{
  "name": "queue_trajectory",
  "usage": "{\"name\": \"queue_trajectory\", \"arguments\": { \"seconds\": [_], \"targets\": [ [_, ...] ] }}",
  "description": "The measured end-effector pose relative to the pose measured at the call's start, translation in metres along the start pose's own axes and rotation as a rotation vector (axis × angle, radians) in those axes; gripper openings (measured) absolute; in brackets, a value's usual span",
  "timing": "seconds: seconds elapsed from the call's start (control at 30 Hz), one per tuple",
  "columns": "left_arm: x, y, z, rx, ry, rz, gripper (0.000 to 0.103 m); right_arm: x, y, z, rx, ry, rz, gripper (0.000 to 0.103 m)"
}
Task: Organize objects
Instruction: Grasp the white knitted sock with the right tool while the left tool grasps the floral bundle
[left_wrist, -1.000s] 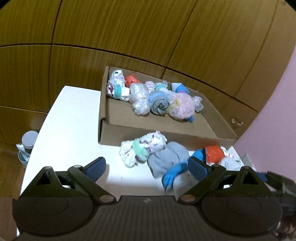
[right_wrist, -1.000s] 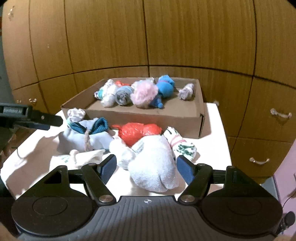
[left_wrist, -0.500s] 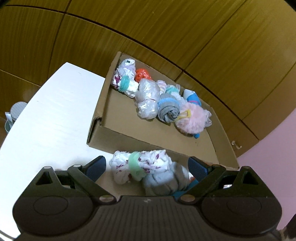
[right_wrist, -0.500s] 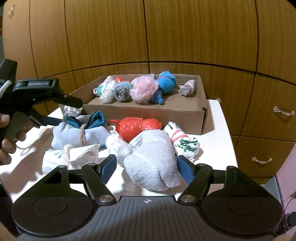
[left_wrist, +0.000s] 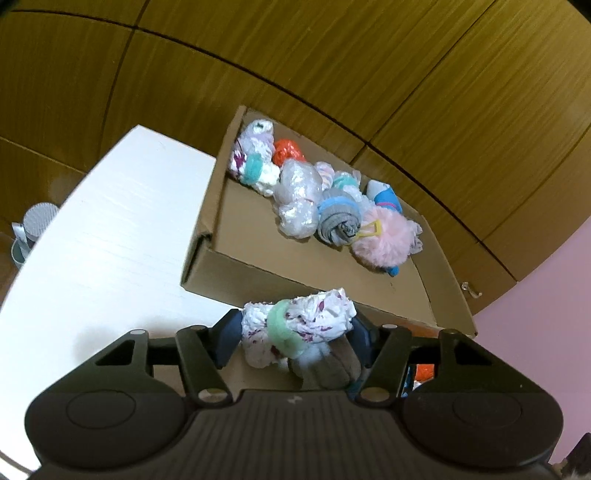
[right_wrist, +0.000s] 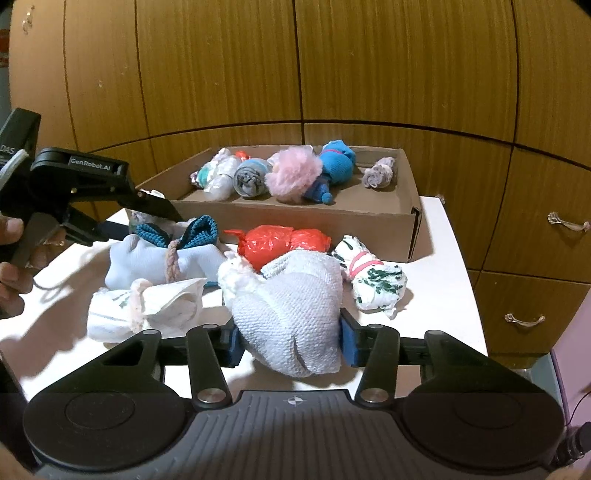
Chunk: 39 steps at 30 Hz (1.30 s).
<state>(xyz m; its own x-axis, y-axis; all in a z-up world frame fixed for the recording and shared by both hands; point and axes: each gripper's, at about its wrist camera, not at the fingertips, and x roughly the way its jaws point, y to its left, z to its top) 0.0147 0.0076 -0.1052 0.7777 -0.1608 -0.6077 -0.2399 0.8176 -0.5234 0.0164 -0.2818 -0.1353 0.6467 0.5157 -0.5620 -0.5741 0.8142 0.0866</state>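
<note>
A white floral bundle with a green band sits between the blue pads of my left gripper. The jaws are closing and both pads touch it, just in front of the cardboard box. A grey bundle lies under it. In the right wrist view, my right gripper is closing on a white knitted bundle, and both pads press its sides. Several rolled bundles lie along the box's far side, among them a pink fluffy one and a grey roll.
On the white table lie a red bundle, a pale blue bundle with a teal cuff, a rope-tied white one and a green-printed one. A hand is at the left. Wooden cabinets stand behind.
The left gripper rolled and moved in around the floral bundle, and its jaws narrowed onto it. The right gripper stayed in place while its jaws closed onto the white knitted bundle.
</note>
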Motion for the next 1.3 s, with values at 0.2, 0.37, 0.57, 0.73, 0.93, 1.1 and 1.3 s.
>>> {"name": "queue_trajectory", "arguments": {
  "seconds": [0.2,0.37,0.57,0.73,0.93,1.1,1.3],
  "targets": [
    [-0.017,-0.002,0.0,0.062,-0.044,0.03,0.057,-0.013,0.003,-0.002,0.004,-0.024,0.005,0.055],
    [-0.03,-0.006,-0.003,0.163,-0.073,0.083,0.057,-0.018,0.001,-0.001,0.017,-0.027,0.007,0.055],
    [-0.043,-0.015,-0.005,0.294,-0.089,0.107,0.057,-0.031,-0.005,0.004,0.026,-0.048,0.001,0.055],
    [-0.053,-0.029,0.003,0.432,-0.113,0.112,0.057,-0.046,-0.013,0.015,0.038,-0.077,0.0,0.055],
    [-0.056,-0.047,0.035,0.608,-0.127,0.11,0.057,-0.057,-0.015,0.053,0.017,-0.119,0.048,0.055],
    [-0.045,-0.061,0.059,0.804,-0.112,0.127,0.057,-0.045,-0.013,0.1,0.02,-0.128,0.151,0.055],
    [-0.015,-0.06,0.075,0.886,-0.042,0.11,0.057,0.001,0.004,0.142,-0.008,-0.095,0.229,0.055]
  ]
}}
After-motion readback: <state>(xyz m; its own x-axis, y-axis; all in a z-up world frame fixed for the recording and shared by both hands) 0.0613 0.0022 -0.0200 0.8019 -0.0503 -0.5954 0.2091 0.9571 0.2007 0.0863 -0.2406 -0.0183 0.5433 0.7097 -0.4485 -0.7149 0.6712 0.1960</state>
